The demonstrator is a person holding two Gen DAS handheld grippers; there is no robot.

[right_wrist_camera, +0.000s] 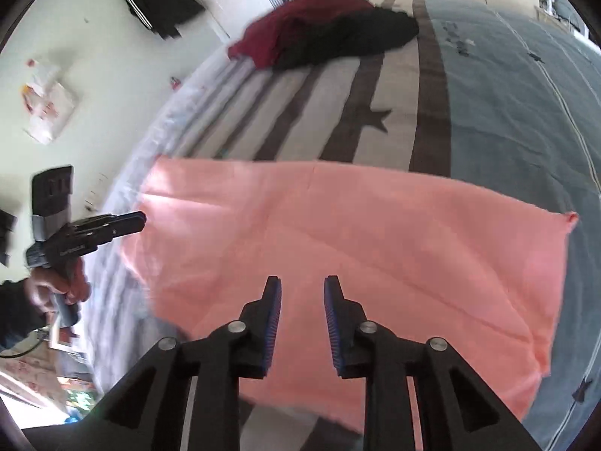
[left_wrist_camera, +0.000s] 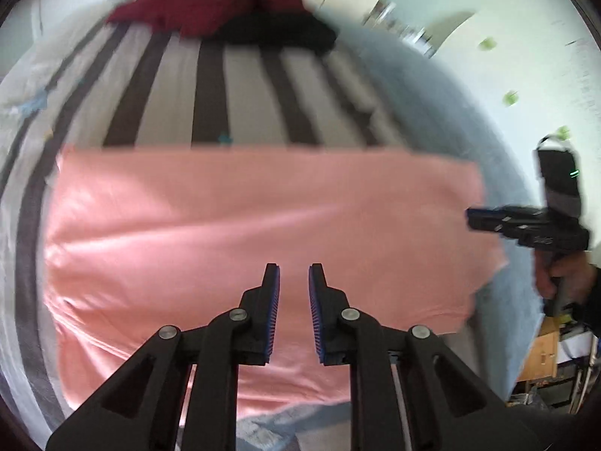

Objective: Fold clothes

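1. One flat, pale pink cloth garment (left_wrist_camera: 259,221) lies spread on a bed, its far edge straight across the bedcover; the right wrist view shows the same garment (right_wrist_camera: 375,248) with one pointed corner toward the blue-grey side.
2. One bedcover with dark brown and cream stripes (left_wrist_camera: 240,90) runs lengthwise away from the garment; the right wrist view shows two dark star shapes on it, one on the stripes and one on the blue-grey part.
3. Two crumpled garments sit in a heap at the far end of the bed, touching each other: one dark red (left_wrist_camera: 203,3) and one black (left_wrist_camera: 281,30).
4. One black garment with white stripes (right_wrist_camera: 161,7) lies on the pale floor, well apart from the bed, and one white packet with red print (right_wrist_camera: 49,109) lies on the floor nearer.
5. The left tongs (left_wrist_camera: 294,274) hang above the pink garment with a narrow gap between the two blue-padded fingers and nothing pinched.
6. The right tongs (right_wrist_camera: 302,285) hang over the same garment, slightly parted, gripping nothing.
7. Each view shows the other tool held in a hand (left_wrist_camera: 563,278) beside the bed.
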